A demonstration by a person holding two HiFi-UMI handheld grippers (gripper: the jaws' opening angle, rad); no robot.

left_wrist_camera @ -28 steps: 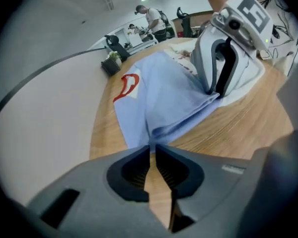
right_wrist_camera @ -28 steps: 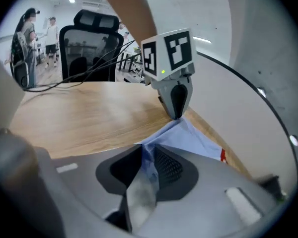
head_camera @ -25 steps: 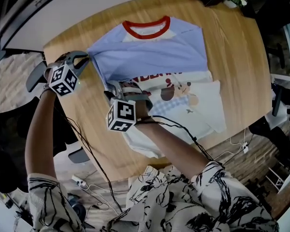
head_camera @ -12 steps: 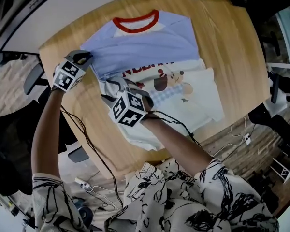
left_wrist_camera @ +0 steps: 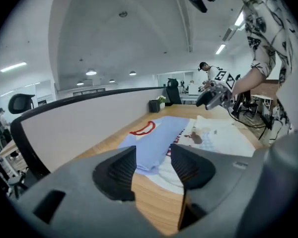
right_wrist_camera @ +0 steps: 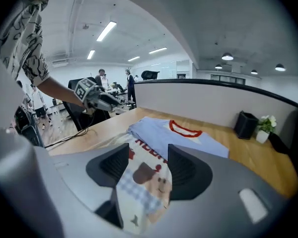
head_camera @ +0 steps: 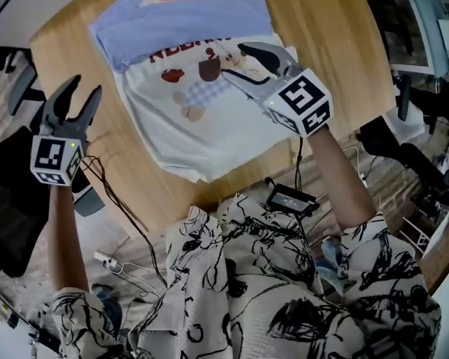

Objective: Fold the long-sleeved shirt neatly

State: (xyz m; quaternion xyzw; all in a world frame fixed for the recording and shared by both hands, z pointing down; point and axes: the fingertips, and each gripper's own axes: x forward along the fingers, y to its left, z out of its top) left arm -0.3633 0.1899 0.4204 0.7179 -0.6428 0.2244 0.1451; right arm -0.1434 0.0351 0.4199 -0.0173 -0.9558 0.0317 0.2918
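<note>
The long-sleeved shirt (head_camera: 187,66) lies flat on the wooden table (head_camera: 314,28); it has a red collar, light blue shoulders and a white printed front, and a blue sleeve is folded across the chest. My left gripper (head_camera: 84,92) hangs in the air past the shirt's left side. Its jaws have just been opening and nothing is between them. My right gripper (head_camera: 236,64) hovers over the shirt's right part; its jaws also have just been opening, empty. Between the left jaws (left_wrist_camera: 153,165) and the right jaws (right_wrist_camera: 148,170), each gripper view shows only the shirt (left_wrist_camera: 159,135) (right_wrist_camera: 156,143) far beyond.
A black pot (right_wrist_camera: 246,125) and a small plant (right_wrist_camera: 264,124) stand at the table's far corner by a grey partition (right_wrist_camera: 203,100). A black box (head_camera: 288,198) on cables hangs by the table's near edge. Office chairs stand left of the table.
Both grippers have let go of the shirt's left edge, opened and risen. The left one swung out to the left, the right one crossed to the shirt's right side.
</note>
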